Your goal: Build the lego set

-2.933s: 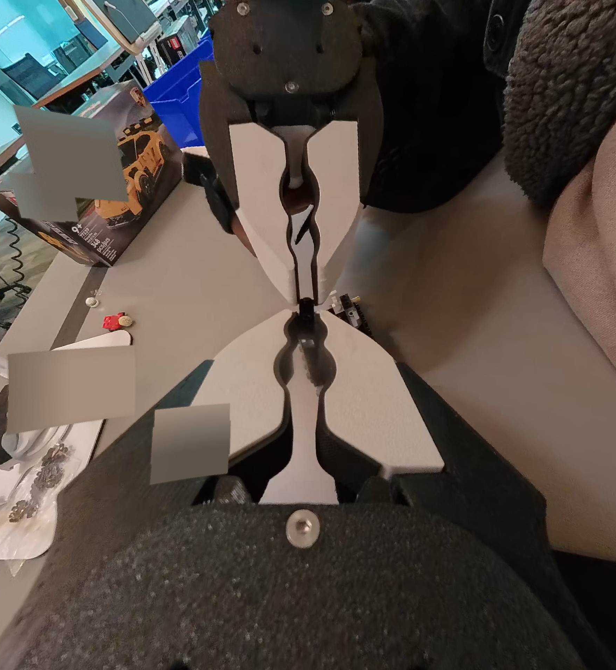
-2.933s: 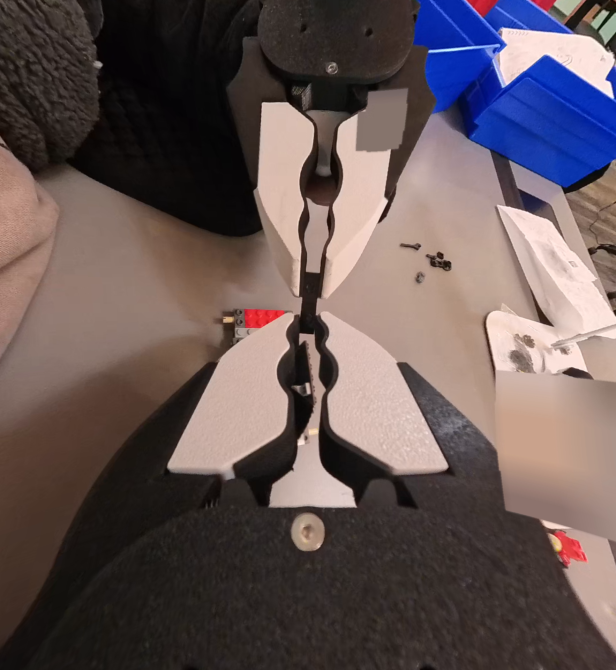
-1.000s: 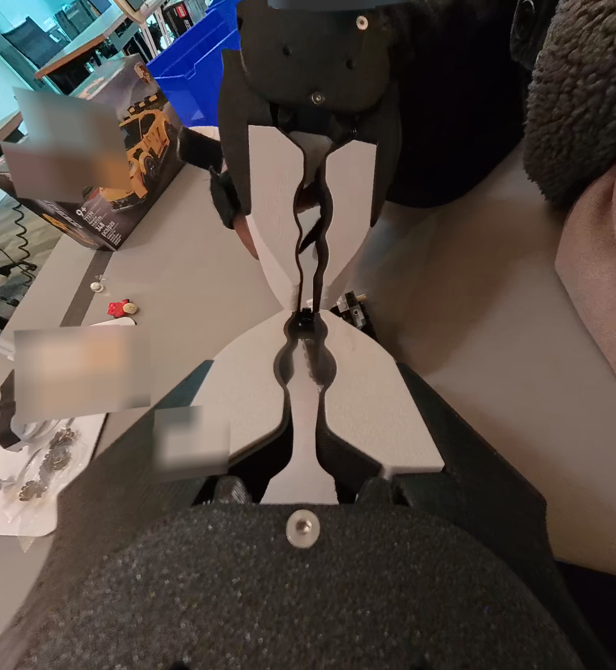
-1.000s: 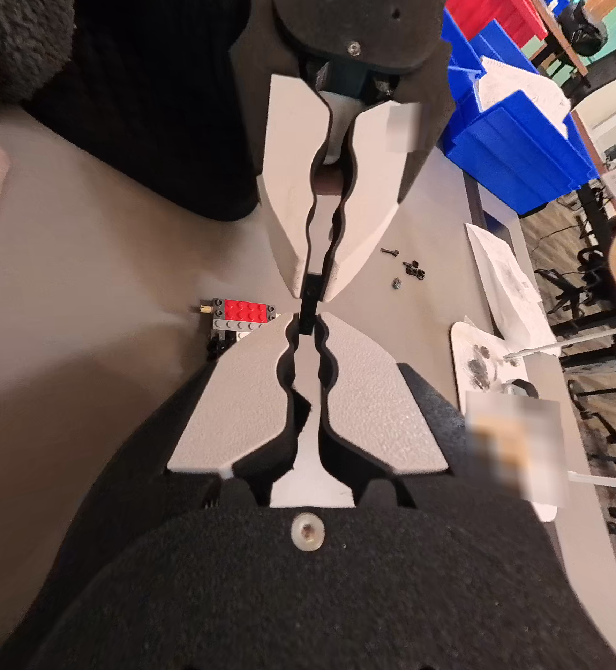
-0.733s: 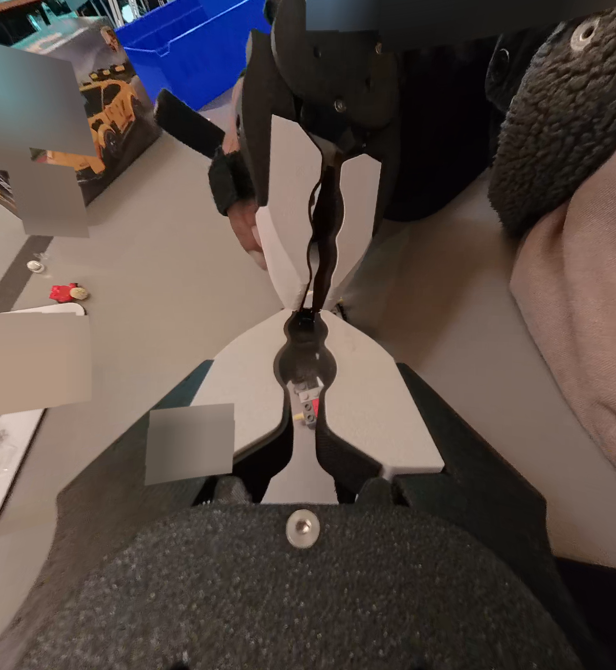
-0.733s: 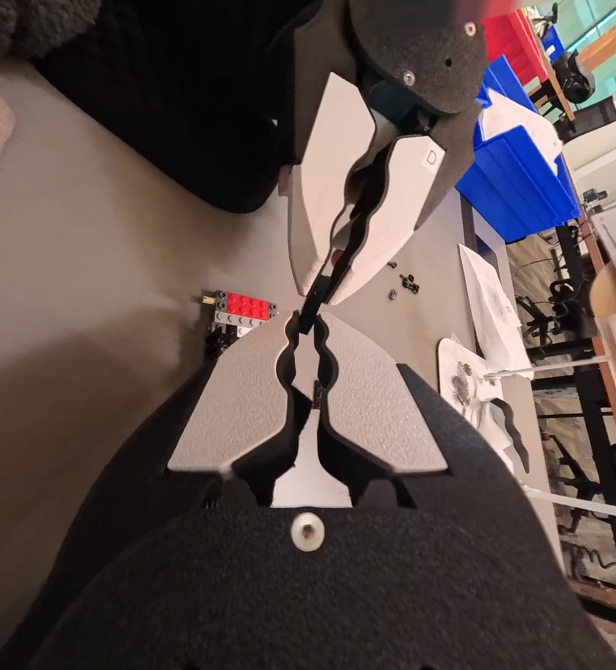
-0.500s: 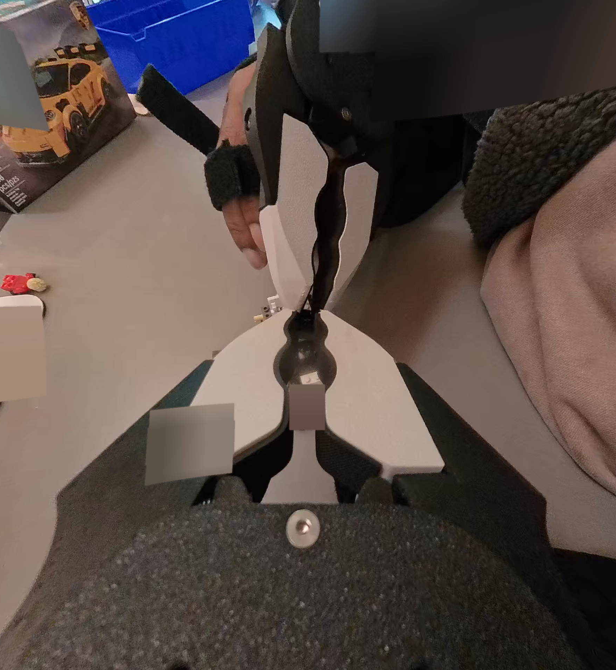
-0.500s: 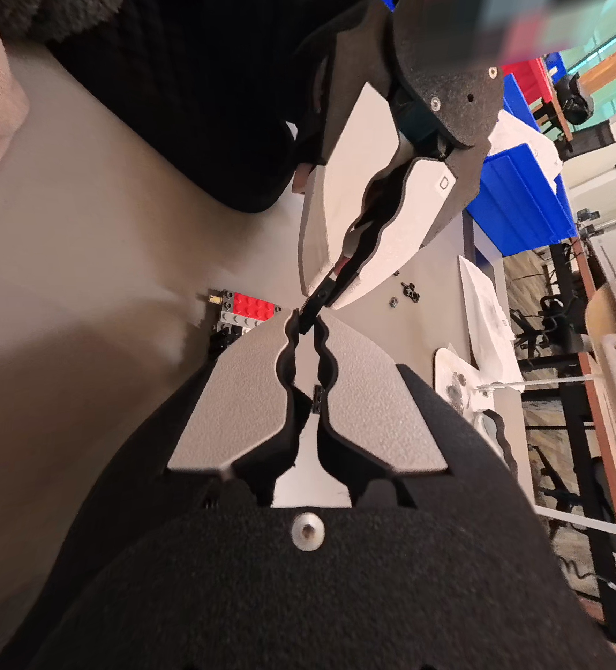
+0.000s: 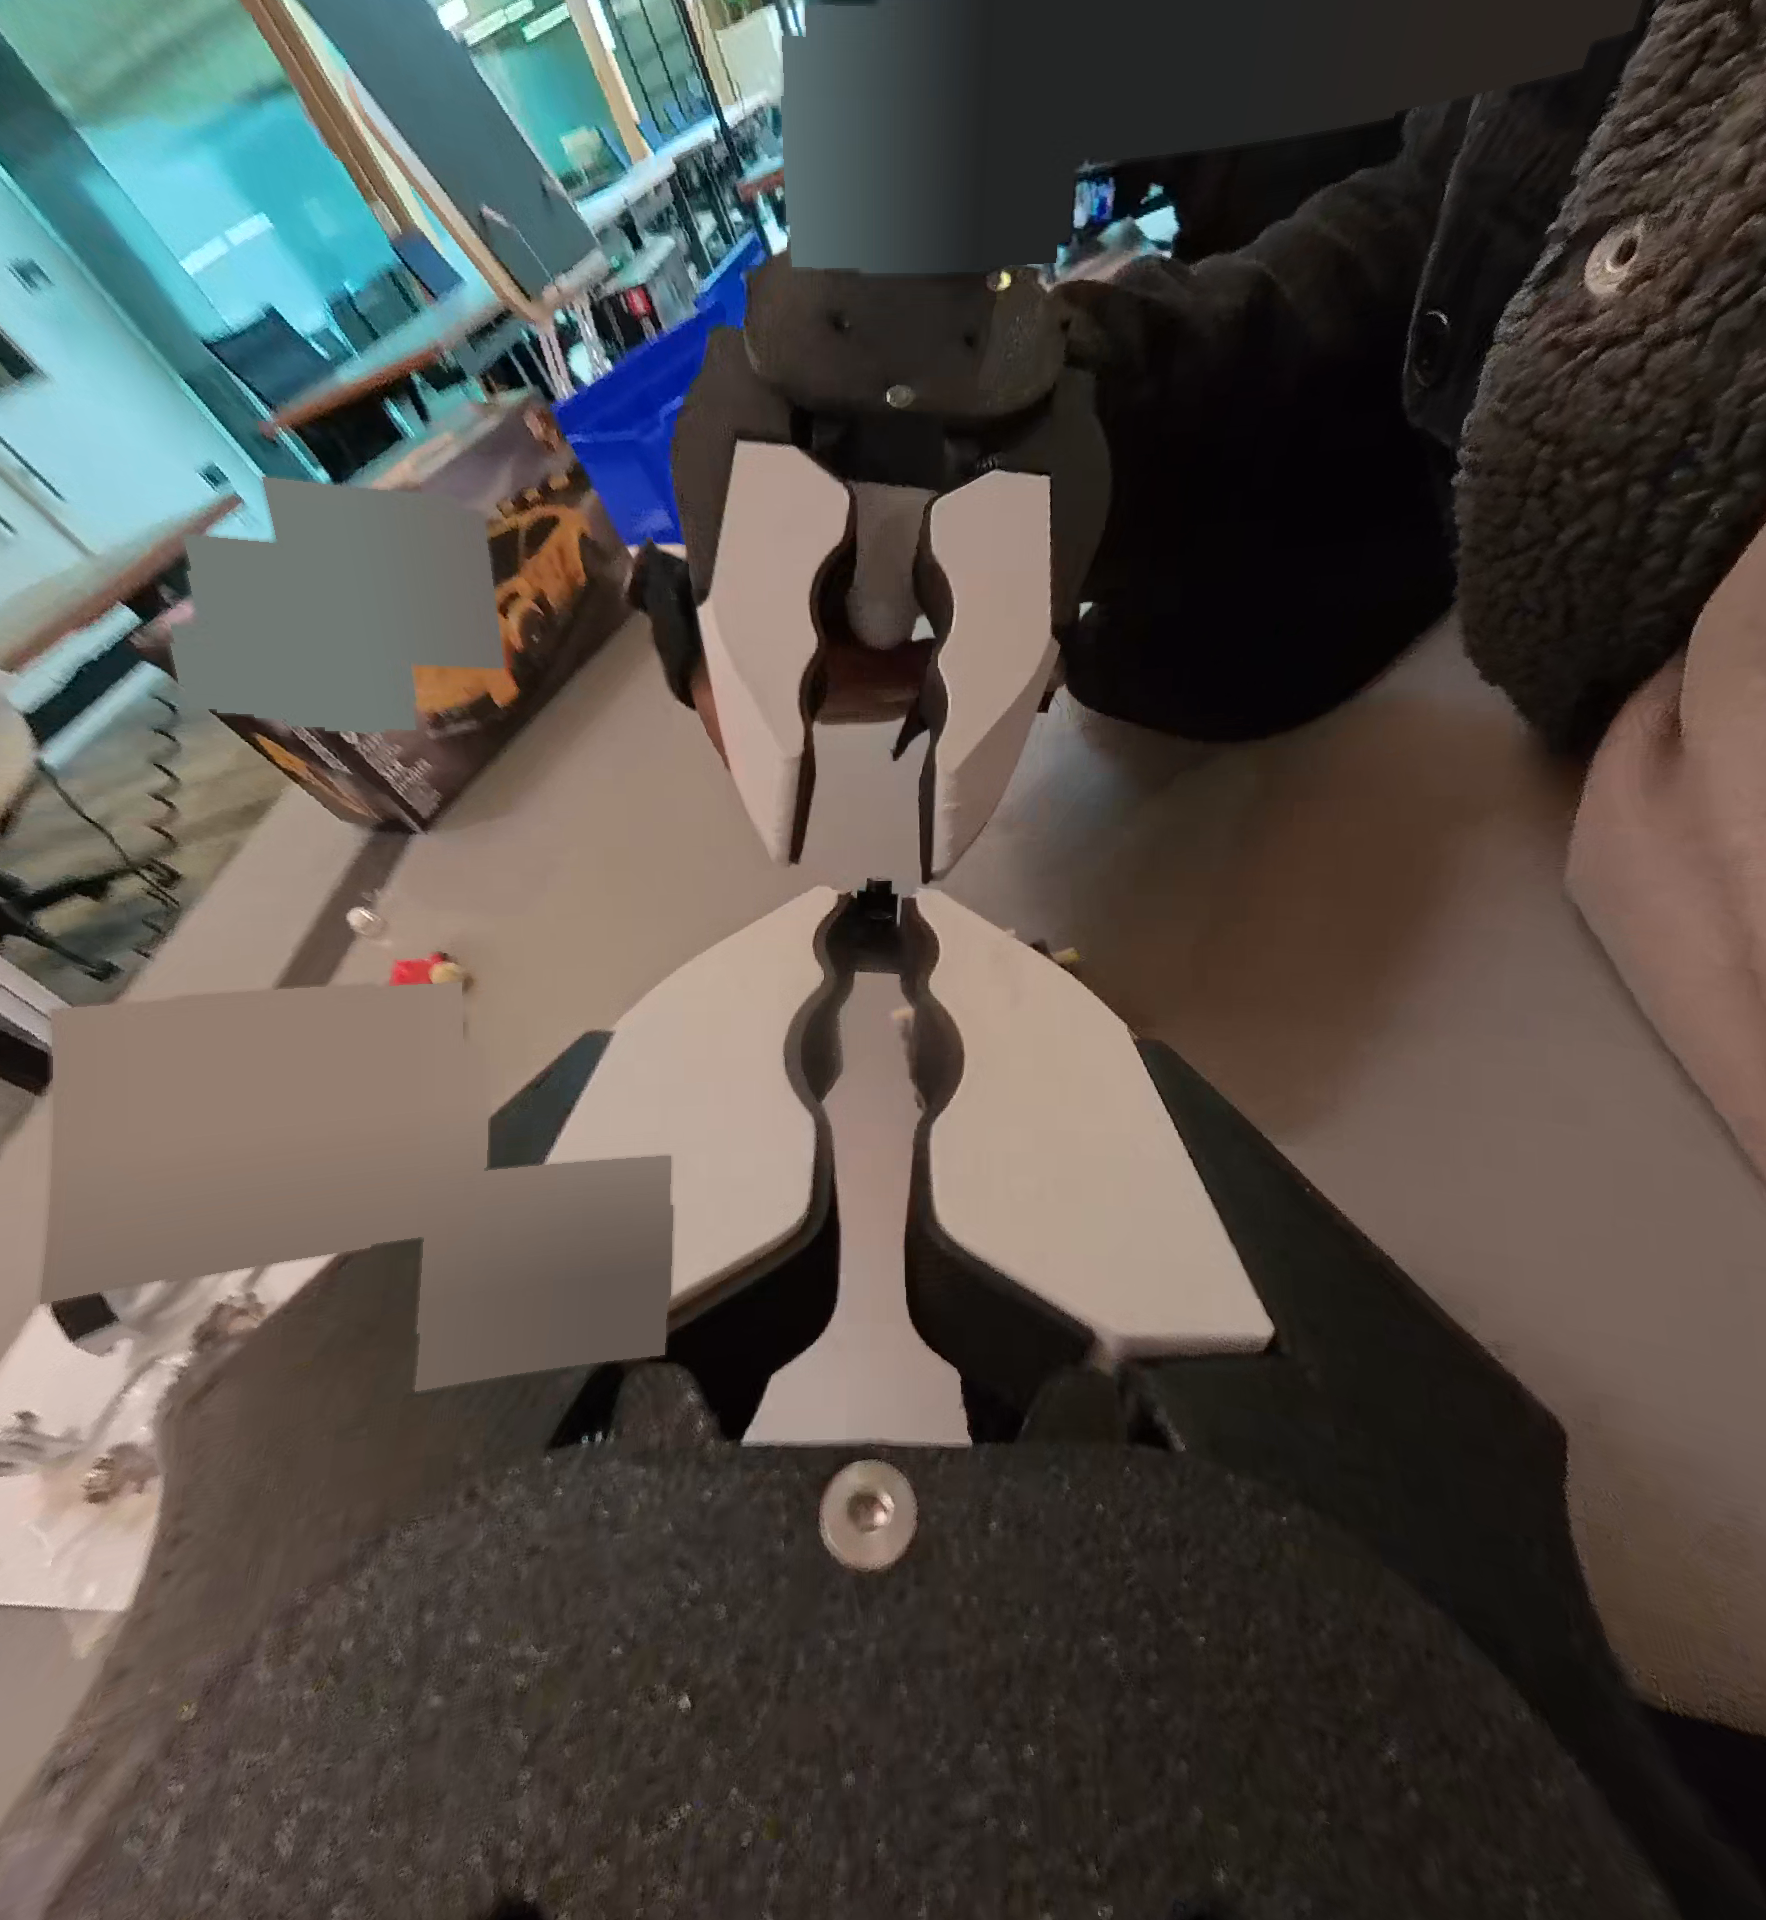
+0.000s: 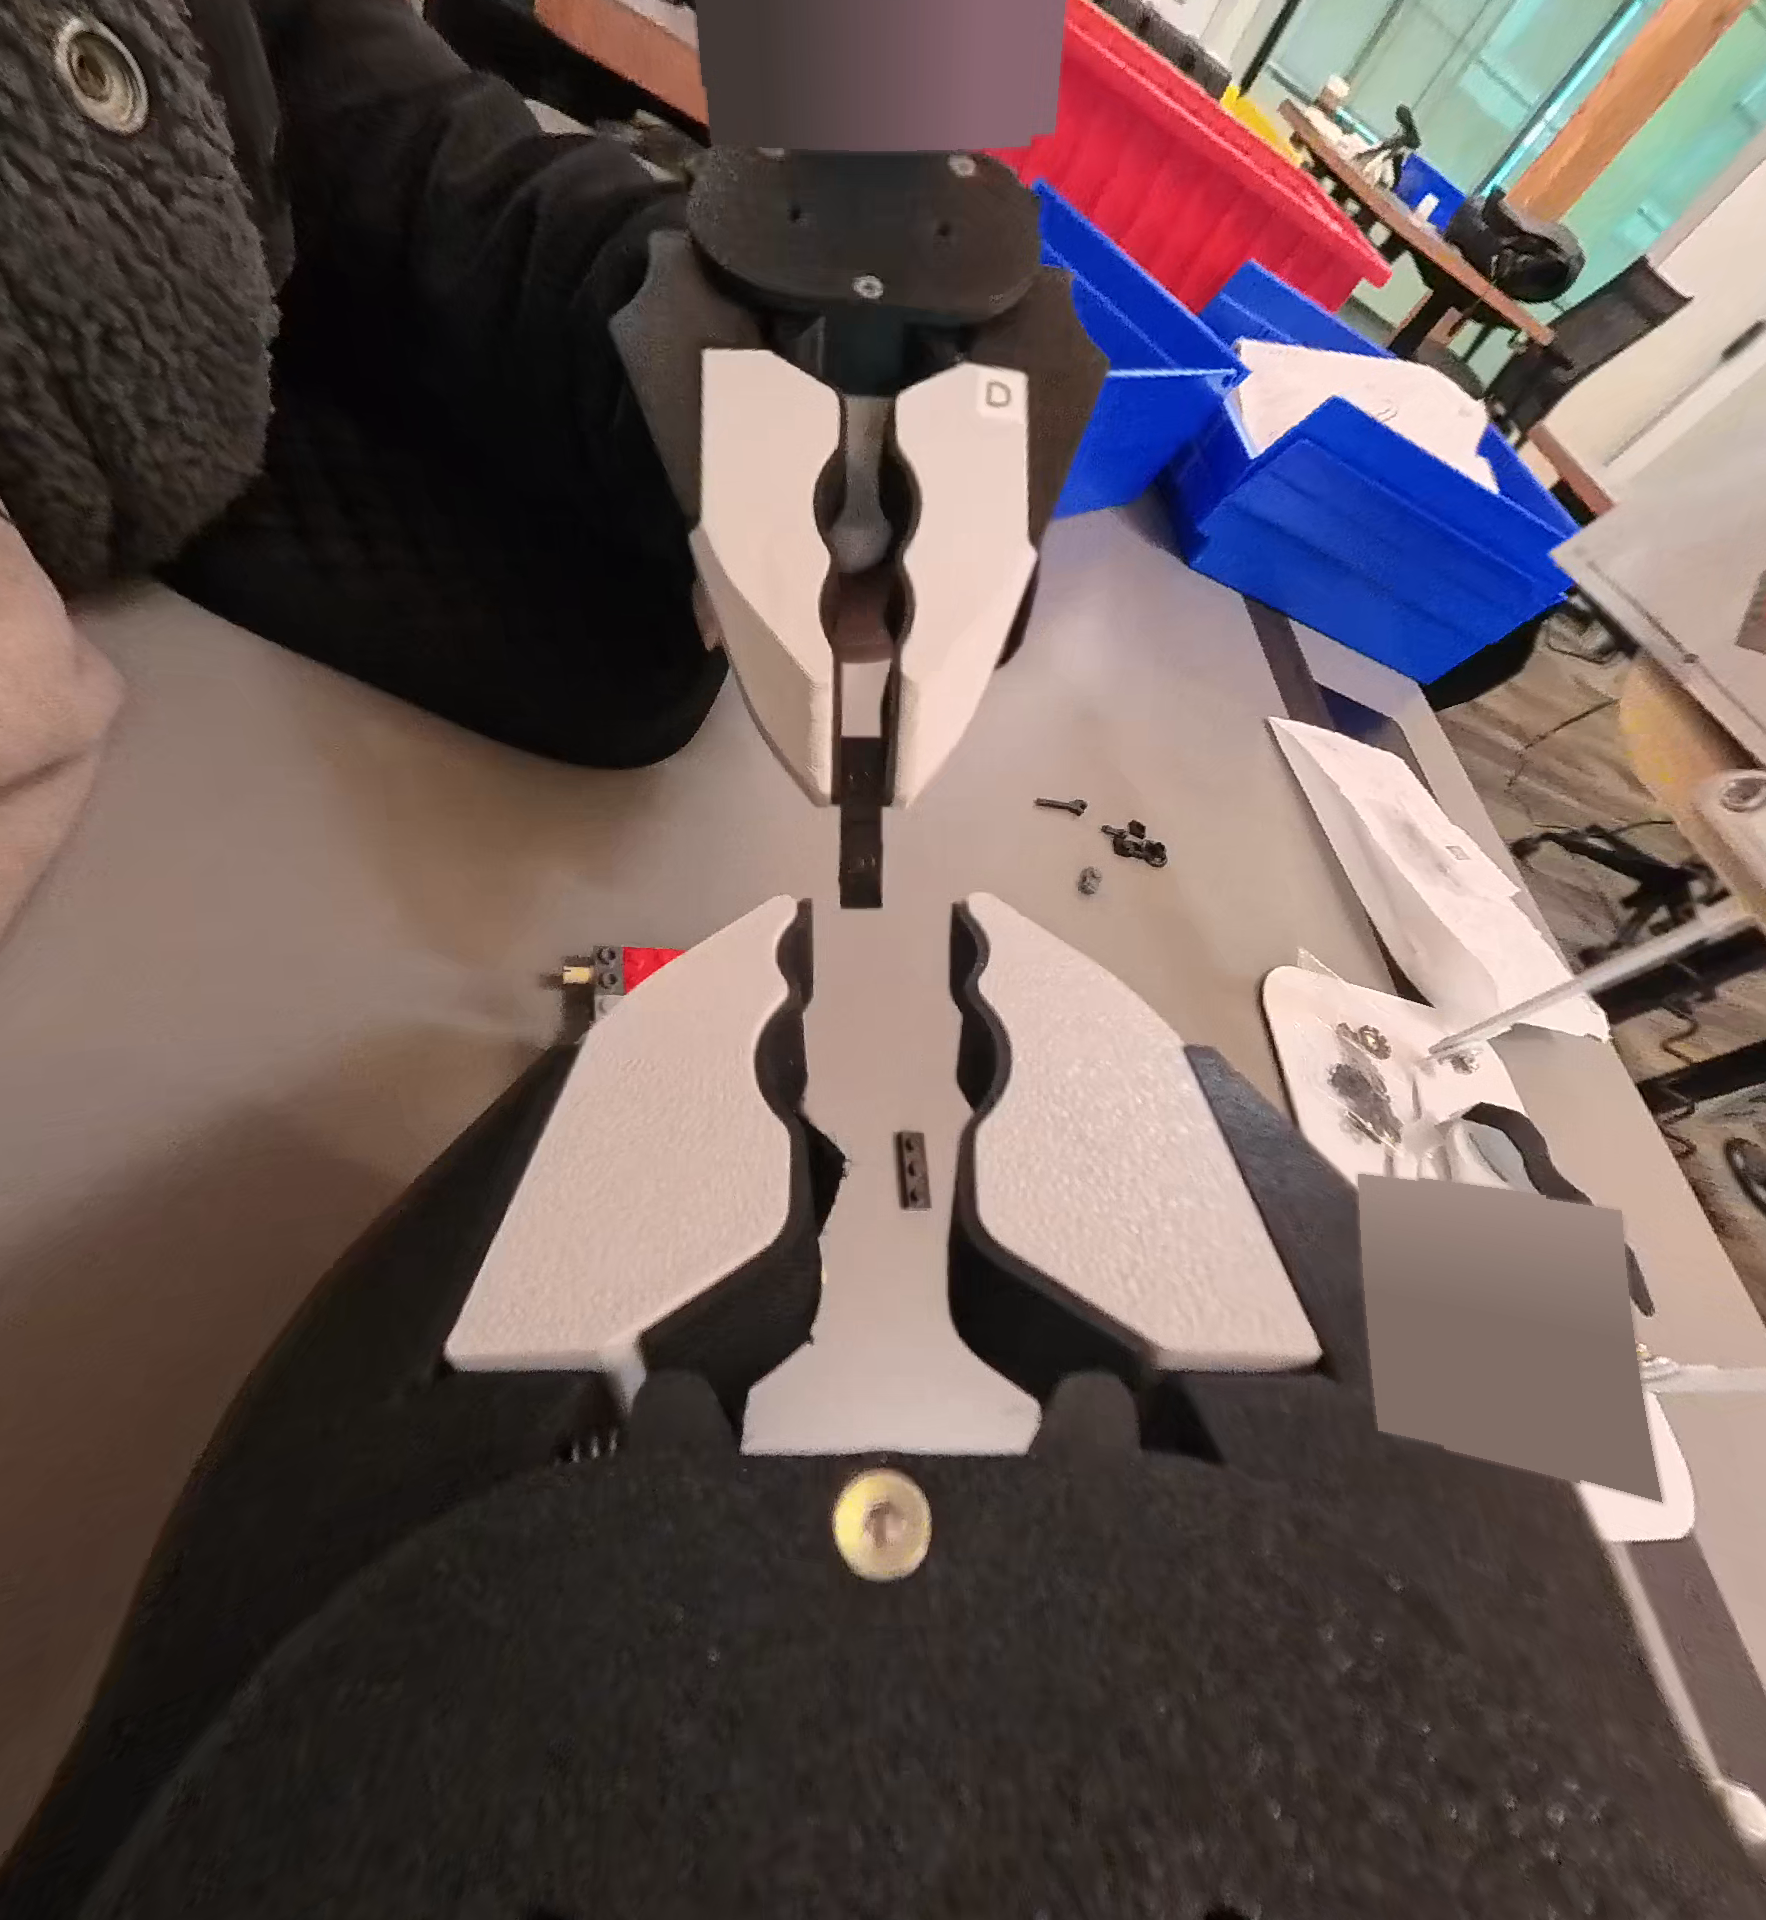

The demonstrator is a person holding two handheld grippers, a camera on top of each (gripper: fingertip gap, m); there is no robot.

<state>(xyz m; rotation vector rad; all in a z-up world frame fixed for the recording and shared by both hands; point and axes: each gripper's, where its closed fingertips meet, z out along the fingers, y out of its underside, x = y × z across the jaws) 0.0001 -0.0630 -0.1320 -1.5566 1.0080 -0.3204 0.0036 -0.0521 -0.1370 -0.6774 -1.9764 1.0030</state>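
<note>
— What's sitting in the bins?

— The blue bins [image 10: 1378,520] at the far right of my grey table [image 10: 287,831] hold white paper sheets [image 10: 1357,400]; a red bin [image 10: 1201,197] stands behind them, its inside hidden from me. The kit box [image 9: 505,665] with the yellow car lies far left

— And your tongs?

— My left gripper [image 9: 874,914] is pinched tight on a thin black Lego piece [image 10: 861,831], which sticks out past its tips. My right gripper [image 10: 879,914] has spread wide and holds nothing; half a second ago it was closed on that same piece, tip to tip with the left

— Anything else changed?

— Both have levelled out from their tilt. A small black plate [image 10: 912,1169] lies on the table between my right fingers, and the red-and-grey assembly [image 10: 630,966] sits just left of them
</note>
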